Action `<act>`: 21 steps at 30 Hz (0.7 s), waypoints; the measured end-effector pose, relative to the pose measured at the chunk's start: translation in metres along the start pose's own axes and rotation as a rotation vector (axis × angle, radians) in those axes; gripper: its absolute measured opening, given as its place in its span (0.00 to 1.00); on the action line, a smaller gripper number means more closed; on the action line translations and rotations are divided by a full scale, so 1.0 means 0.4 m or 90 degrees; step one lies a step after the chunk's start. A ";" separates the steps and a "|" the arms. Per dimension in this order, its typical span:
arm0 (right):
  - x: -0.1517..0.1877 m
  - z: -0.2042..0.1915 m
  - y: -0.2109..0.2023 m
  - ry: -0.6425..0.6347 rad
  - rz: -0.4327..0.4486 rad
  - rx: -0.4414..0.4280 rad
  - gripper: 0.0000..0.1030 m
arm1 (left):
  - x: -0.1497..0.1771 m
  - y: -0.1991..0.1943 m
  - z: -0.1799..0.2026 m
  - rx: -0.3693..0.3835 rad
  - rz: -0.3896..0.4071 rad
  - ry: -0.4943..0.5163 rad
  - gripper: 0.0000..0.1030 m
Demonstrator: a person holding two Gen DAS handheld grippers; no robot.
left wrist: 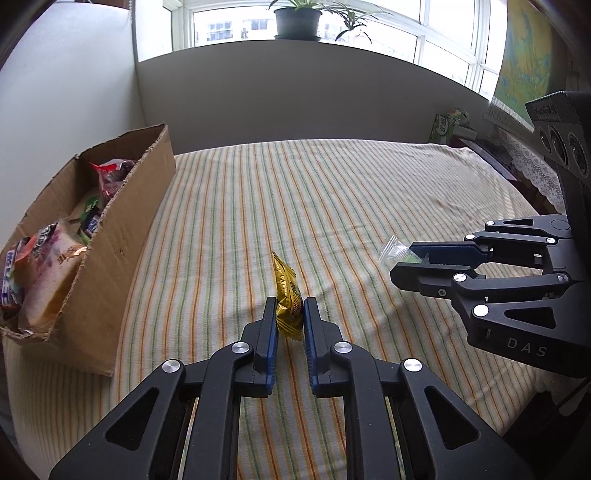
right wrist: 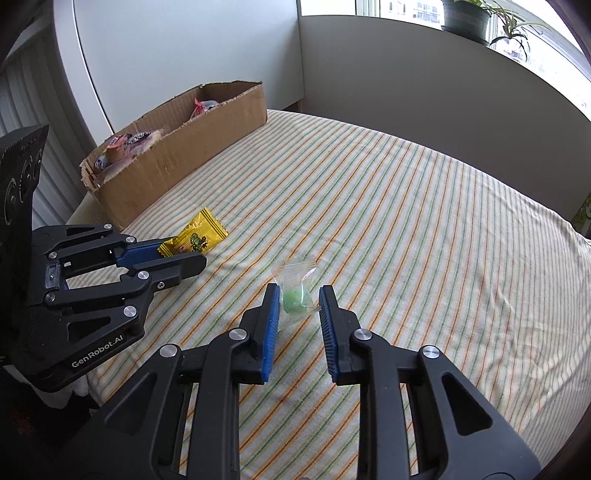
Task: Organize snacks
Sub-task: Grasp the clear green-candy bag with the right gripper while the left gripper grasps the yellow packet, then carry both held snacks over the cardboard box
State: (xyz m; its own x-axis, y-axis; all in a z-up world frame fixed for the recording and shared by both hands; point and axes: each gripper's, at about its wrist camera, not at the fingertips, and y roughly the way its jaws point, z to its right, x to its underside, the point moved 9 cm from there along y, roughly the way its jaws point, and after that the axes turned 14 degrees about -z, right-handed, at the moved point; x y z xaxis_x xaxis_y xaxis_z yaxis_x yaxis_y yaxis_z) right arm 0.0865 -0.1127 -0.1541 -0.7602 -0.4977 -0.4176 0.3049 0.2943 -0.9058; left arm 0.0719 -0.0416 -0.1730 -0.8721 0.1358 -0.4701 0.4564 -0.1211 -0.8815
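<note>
My left gripper point(left wrist: 290, 308) is shut on a yellow snack packet point(left wrist: 286, 295), held on edge just above the striped cloth; it also shows in the right wrist view point(right wrist: 195, 238). My right gripper point(right wrist: 297, 295) is open around a clear wrapper with a green candy point(right wrist: 295, 293) that lies on the cloth; the pads stand a little apart from it on both sides. In the left wrist view the right gripper point(left wrist: 406, 264) is at the right with the clear wrapper point(left wrist: 395, 253) at its tips. A cardboard box point(left wrist: 122, 236) with several snack packs stands at the left.
The striped cloth point(right wrist: 406, 221) covers the table. The box point(right wrist: 192, 147) sits at the far left by a white wall. A grey partition and a window sill with potted plants point(left wrist: 297, 20) lie behind. A green carton point(left wrist: 448, 125) stands at the far right corner.
</note>
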 end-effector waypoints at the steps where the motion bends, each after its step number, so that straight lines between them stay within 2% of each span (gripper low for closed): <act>1: -0.004 0.000 -0.007 0.005 0.006 -0.005 0.22 | -0.002 -0.008 -0.001 0.001 0.005 -0.002 0.11; 9: -0.066 -0.020 -0.060 0.008 0.044 -0.014 0.22 | -0.037 -0.076 -0.025 0.004 0.049 -0.016 0.11; 21: -0.216 -0.124 -0.074 -0.034 0.071 -0.031 0.22 | -0.126 -0.196 -0.169 -0.018 0.137 -0.078 0.11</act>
State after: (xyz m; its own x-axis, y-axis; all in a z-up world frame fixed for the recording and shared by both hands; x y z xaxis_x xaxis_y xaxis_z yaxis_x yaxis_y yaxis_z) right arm 0.1149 -0.0378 -0.0877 -0.6908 -0.5026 -0.5198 0.3563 0.3889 -0.8496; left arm 0.0921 0.0276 -0.0829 -0.7680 -0.0105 -0.6404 0.6377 -0.1064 -0.7629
